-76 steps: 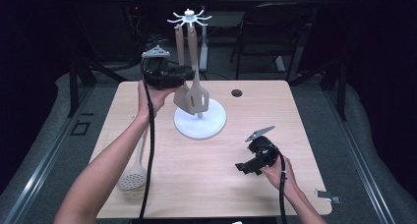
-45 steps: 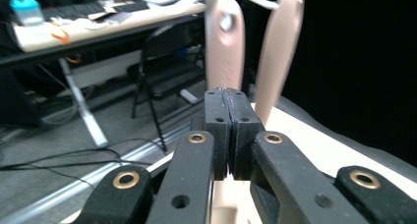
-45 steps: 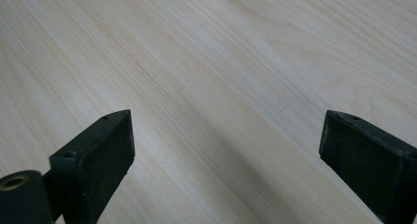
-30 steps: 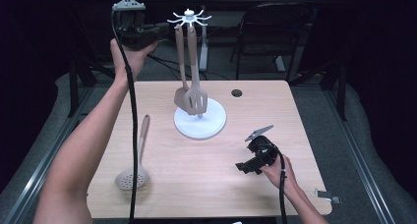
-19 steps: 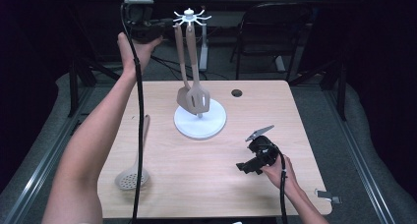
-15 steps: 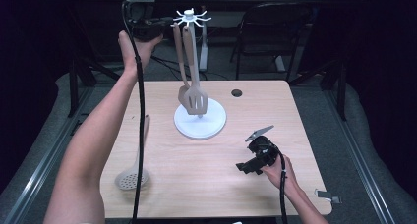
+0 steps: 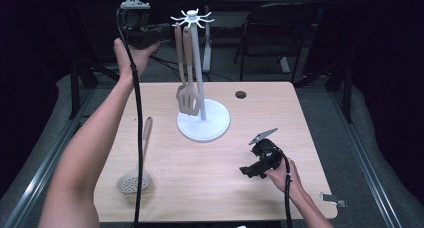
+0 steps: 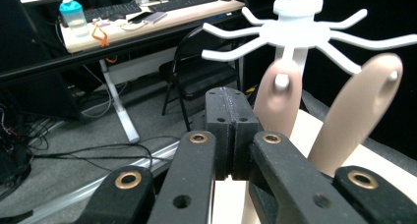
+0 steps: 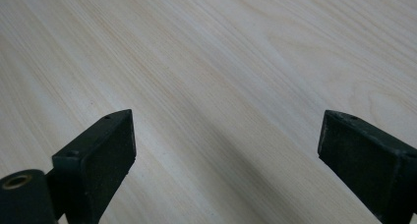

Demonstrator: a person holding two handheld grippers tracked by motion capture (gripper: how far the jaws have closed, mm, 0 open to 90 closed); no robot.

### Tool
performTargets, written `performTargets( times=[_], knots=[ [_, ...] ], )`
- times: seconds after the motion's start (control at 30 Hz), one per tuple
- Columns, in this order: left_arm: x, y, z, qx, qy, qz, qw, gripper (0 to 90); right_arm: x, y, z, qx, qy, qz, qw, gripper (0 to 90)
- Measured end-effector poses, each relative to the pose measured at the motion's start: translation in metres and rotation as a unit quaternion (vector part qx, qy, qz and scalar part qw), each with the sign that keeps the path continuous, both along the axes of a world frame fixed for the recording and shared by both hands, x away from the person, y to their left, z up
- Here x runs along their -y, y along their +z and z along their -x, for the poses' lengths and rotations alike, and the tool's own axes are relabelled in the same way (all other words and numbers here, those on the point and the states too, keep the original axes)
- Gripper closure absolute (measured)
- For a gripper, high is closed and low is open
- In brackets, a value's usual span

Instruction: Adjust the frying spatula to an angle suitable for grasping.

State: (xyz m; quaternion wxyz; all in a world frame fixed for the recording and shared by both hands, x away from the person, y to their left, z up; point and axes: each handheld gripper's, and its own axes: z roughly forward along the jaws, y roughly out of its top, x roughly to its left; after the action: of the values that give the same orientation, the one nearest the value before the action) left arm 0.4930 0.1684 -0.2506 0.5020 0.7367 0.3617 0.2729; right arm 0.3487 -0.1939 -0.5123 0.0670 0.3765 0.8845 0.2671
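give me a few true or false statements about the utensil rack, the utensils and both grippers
1. Two utensils hang from the white rack. True: two beige spatulas hang side by side by their handle holes.
2. The left gripper is open wide. False: its jaws are shut, with nothing between them, raised beside the rack top.
3. The slotted spoon lies flat on the table. True: it lies near the table's left edge.
4. The right gripper holds a spatula. False: its jaws stand open above bare wood.
5. The rack's round base stands on the floor. False: it stands on the table.
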Motion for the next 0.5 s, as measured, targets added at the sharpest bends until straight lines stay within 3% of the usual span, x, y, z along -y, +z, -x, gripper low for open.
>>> performTargets(
  times=[0.3, 0.5],
  knots=[
    [-0.008, -0.009, 0.018, 0.0, -0.015, 0.006, 0.9999, 90.0, 0.0, -0.001, -0.001, -0.007, -0.001, 0.003, 1.0, 7.4],
    [-0.005, -0.002, 0.035, 0.013, -0.04, 0.009, 0.9991, 90.0, -0.001, -0.001, -0.001, -0.006, 0.001, 0.005, 1.0, 7.5]
  ],
)
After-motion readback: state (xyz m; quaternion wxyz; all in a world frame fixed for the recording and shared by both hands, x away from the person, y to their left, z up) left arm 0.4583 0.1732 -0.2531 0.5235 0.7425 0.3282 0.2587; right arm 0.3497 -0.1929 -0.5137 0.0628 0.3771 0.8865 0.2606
